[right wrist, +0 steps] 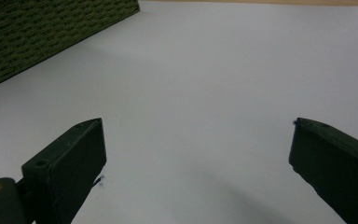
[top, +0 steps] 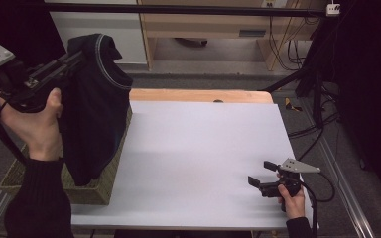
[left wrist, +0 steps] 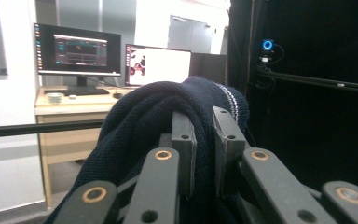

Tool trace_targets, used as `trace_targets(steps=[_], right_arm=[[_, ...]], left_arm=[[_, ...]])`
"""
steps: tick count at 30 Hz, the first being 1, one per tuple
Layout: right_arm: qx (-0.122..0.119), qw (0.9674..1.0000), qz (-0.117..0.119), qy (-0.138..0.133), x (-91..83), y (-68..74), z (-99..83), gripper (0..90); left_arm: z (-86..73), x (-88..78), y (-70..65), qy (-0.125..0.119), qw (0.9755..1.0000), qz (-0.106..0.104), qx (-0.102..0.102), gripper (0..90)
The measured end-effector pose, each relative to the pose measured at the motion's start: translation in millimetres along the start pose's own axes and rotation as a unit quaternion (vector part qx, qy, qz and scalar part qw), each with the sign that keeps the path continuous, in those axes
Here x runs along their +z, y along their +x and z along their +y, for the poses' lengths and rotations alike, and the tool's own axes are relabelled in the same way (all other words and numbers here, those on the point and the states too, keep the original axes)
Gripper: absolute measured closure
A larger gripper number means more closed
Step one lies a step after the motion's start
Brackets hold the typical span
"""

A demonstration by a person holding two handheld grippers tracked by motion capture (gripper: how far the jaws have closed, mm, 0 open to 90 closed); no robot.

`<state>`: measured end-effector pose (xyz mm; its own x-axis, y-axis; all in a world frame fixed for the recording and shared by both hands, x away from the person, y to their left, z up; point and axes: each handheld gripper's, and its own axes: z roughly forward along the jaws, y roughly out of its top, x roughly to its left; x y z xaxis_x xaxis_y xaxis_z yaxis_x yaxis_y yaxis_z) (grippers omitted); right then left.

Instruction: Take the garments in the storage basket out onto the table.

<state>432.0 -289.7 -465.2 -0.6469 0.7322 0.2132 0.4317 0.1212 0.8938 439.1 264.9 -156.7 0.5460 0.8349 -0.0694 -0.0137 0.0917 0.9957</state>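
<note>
Navy knit sweater (top: 96,106) hangs over the wicker basket (top: 96,191), pinched in the left gripper (top: 77,58) — the lift-out step, I judge. Next: carry it onto the white worktop (top: 198,148), where the right gripper (top: 260,173) waits, jaws apart.

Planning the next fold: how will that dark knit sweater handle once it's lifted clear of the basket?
Probably floppy: the sweater hangs limp from the left tongs, its hem in the wicker basket. Its thick knit bunches around the jaws, so slipping seems unlikely. It may swing.
</note>
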Motion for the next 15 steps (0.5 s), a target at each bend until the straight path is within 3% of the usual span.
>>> trace_targets(steps=[15], right_arm=[[0.0,1.0,0.002,-0.002,-0.4,-0.1,0.2,4.5]], left_arm=[[-9.2,43.0,-34.9,0.019,0.9991,-0.035,0.012,80.7]])
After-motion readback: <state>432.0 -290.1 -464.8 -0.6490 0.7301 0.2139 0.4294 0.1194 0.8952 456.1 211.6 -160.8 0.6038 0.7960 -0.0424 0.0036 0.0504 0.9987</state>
